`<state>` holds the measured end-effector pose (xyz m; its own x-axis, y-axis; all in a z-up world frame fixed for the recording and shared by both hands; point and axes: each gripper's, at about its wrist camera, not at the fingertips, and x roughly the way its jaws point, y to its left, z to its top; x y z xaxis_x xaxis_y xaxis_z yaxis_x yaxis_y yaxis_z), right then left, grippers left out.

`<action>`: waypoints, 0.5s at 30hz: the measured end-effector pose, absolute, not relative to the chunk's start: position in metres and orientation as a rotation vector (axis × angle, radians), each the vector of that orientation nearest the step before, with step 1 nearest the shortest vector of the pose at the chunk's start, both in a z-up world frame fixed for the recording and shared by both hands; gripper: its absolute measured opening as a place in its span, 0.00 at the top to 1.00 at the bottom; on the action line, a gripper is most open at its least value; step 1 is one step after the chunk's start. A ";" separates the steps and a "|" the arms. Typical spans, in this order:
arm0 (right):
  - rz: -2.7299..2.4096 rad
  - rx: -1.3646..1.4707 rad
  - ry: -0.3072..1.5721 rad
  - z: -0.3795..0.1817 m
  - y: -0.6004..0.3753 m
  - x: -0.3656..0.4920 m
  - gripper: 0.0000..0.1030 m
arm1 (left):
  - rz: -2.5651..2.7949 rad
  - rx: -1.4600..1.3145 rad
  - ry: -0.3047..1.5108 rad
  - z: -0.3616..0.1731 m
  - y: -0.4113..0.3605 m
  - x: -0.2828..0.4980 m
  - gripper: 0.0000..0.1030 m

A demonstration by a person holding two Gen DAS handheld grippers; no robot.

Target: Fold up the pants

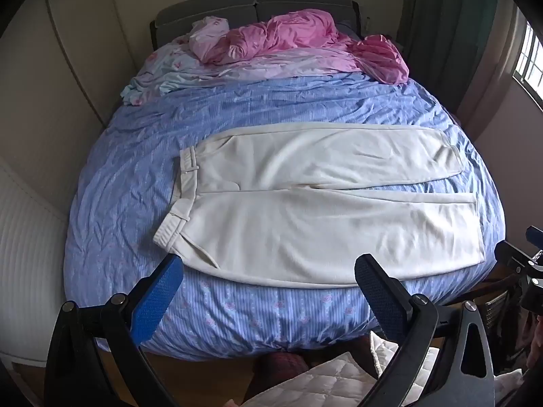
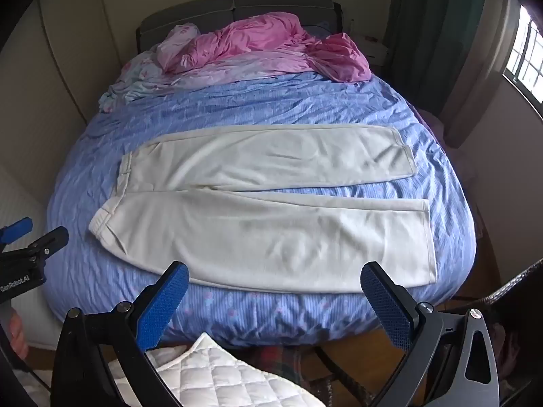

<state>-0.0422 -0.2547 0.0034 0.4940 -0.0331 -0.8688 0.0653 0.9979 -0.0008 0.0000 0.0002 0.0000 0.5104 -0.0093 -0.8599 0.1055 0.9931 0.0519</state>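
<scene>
Left wrist view: the left gripper (image 1: 268, 273) hangs tilted down over the near edge of a bed, its two blue-padded fingers (image 1: 154, 296) spread wide with nothing between them. Just ahead of the fingertips lie the cream pants (image 1: 305, 210), spread flat across a blue bedsheet (image 1: 112, 183), waistband off to the gripper's left and both leg hems to its right. The near leg's long edge runs just beyond the fingertips, close to the mattress edge; the right fingertip overlaps that edge in the picture (contact cannot be told). The far leg lies beside the near one, a thin wedge of sheet showing between them toward the hems. Bare sheet stretches to the left of the waistband and beyond the far leg. Further ahead, pink bedding (image 1: 298, 40) is bunched against the headboard. At the far right edge, part of the right gripper (image 1: 522, 257) shows.

Right wrist view: the right gripper (image 2: 275, 276) is likewise released, jaws wide and empty, pointing down at the bed's near edge. The pants (image 2: 271, 227) lie straight ahead, the near leg's hem (image 2: 429, 240) ahead and to the right of the right finger. Open sheet (image 2: 451, 210) remains past the hems. The left gripper (image 2: 34, 237) appears at the left edge. A white quilted cloth (image 2: 217, 373) lies below the fingers.
</scene>
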 end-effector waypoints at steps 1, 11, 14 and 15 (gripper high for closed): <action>-0.060 0.034 1.052 0.003 -0.255 -0.042 0.00 | -0.072 0.100 1.035 0.000 0.000 0.000 0.00; -0.061 0.034 1.053 0.004 -0.255 -0.042 0.00 | -0.087 0.086 1.030 0.005 -0.006 0.000 0.01; -0.064 0.035 1.049 0.004 -0.254 -0.042 0.00 | -0.080 0.095 1.015 0.011 -0.007 -0.002 0.01; -0.057 0.036 1.052 0.004 -0.255 -0.042 0.00 | -0.077 0.100 1.011 0.012 -0.007 -0.002 0.01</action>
